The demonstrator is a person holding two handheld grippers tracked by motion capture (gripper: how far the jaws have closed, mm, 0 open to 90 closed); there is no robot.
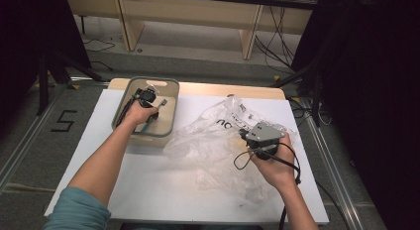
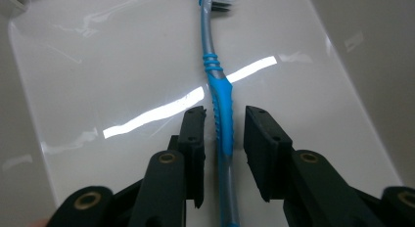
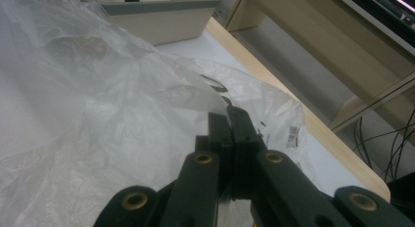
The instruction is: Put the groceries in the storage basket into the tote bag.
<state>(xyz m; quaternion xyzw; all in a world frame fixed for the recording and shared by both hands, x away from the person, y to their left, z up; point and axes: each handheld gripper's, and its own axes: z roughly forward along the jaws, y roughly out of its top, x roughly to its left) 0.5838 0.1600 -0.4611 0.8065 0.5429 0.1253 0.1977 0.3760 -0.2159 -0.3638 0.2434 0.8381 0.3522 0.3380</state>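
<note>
Left gripper (image 2: 219,139): down inside bin, jaws apart, astride blue grip of toothbrush (image 2: 219,97); left pad close against handle, right pad clear of it; not yet clamped.
Toothbrush: flat on glossy floor of beige bin (image 1: 171,116), bristle head pointing away from jaws.
Bin: grey-rimmed, at far left of white table top (image 1: 148,190).
Right gripper (image 3: 230,120): jaws pressed together, pinching edge of clear plastic bag (image 3: 98,119); bag crumpled at table centre-right, just beside bin.
Progress, judged: bag secured; toothbrush lined up for pick. Left: closing on handle, lifting out, presumably bagging.
</note>
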